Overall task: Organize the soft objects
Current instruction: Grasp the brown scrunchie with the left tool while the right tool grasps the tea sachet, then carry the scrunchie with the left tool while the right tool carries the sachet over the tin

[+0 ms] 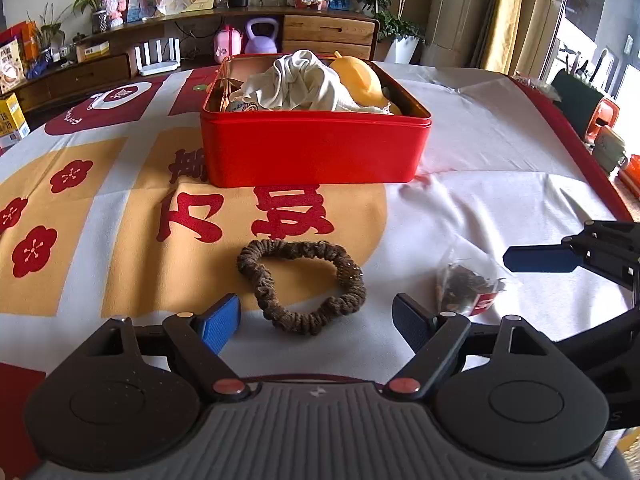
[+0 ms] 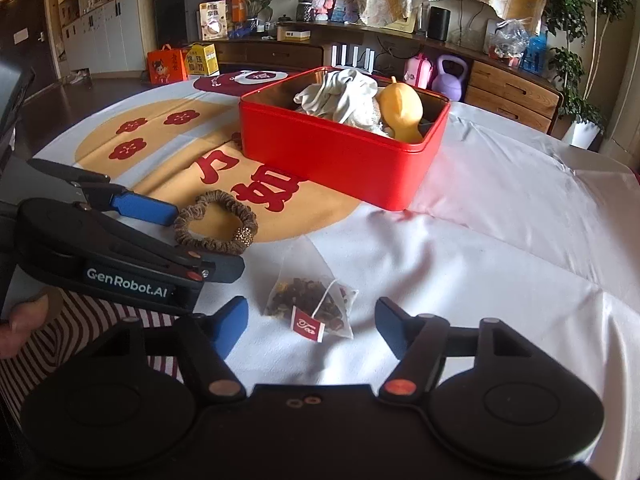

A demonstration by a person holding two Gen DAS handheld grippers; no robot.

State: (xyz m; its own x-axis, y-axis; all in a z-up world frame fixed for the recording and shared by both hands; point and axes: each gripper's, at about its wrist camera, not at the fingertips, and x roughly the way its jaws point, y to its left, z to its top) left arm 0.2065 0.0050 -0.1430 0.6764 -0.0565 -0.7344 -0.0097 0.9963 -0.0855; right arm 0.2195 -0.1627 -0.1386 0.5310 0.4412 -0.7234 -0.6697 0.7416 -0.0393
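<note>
So we've got both claws spread wide and holding nothing, low over the tablecloth (image 1: 480, 184). Using the red tin (image 1: 316, 148) as our landmark: nearest to us on the tin's near side, the left gripper (image 1: 316, 322) sits with its blue pads (image 1: 220, 322) apart, and the brown scrunchie (image 1: 302, 286) lies flat on the cloth just ahead of the gap between them, its near edge about level with the fingertips but not touching either one. Same deal on the other side: the right gripper (image 2: 312, 326) is wide, and the pyramid tea bag (image 2: 316, 300) with its little red tag (image 2: 307, 329) lies right between its fingers, clear of both pads. The tea bag is just beside the scrunchie, on the right, both well short of the tin's front wall. Further back, the tin itself is open on the cloth, with a crumpled white cloth (image 1: 300, 82) heaped inside and a yellow squishy toy (image 1: 358, 78) tucked against its right. Behind the tin, off the table, there's a wooden sideboard (image 1: 328, 34) with a purple kettlebell (image 1: 261, 36) by it.
</note>
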